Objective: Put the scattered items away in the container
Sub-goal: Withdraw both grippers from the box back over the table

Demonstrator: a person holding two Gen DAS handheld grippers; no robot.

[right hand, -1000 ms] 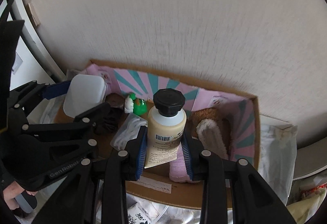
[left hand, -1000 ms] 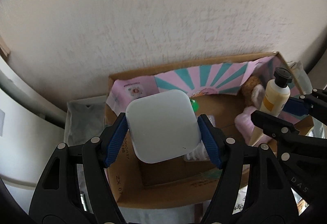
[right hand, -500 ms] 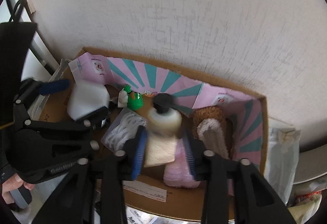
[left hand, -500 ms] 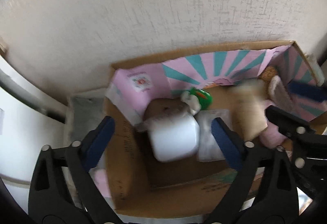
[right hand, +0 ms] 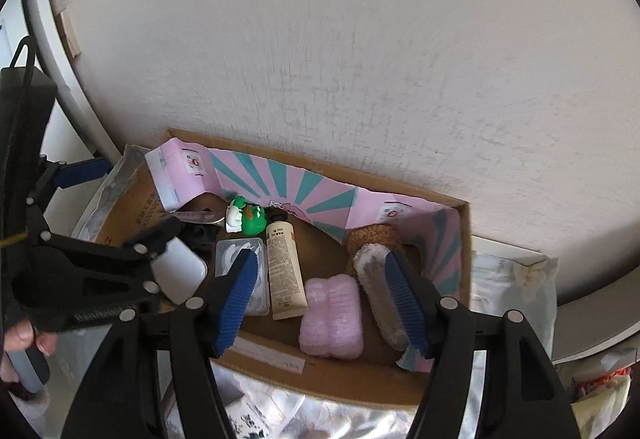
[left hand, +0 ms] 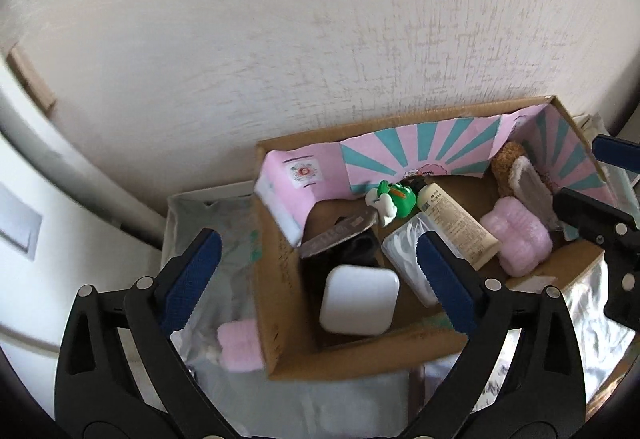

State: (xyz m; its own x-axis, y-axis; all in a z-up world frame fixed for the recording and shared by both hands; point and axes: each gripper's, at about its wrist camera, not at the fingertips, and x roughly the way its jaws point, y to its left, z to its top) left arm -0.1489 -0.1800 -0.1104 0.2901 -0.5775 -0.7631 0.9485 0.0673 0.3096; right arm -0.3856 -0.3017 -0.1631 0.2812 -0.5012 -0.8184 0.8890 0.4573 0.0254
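Around: a pink fluffy pad (left hand: 239,345) lies outside the box on crinkled silvery sheeting (left hand: 208,227), just beside the box's left wall.
Room: textured white wall (left hand: 320,39) right behind the box.
Box: cardboard box (left hand: 280,319) lined with pink-and-teal paper, holding a white square case (left hand: 359,299), cream tube (right hand: 285,273) lying flat, green frog toy (right hand: 251,219), clear packet (right hand: 240,263), pink pad (right hand: 331,317), brown-and-white brush (right hand: 376,279).
Left gripper (left hand: 316,279): fingers wide apart, empty, above the case.
Right gripper (right hand: 324,299): jaws opening, nothing gripped, tube lying below.
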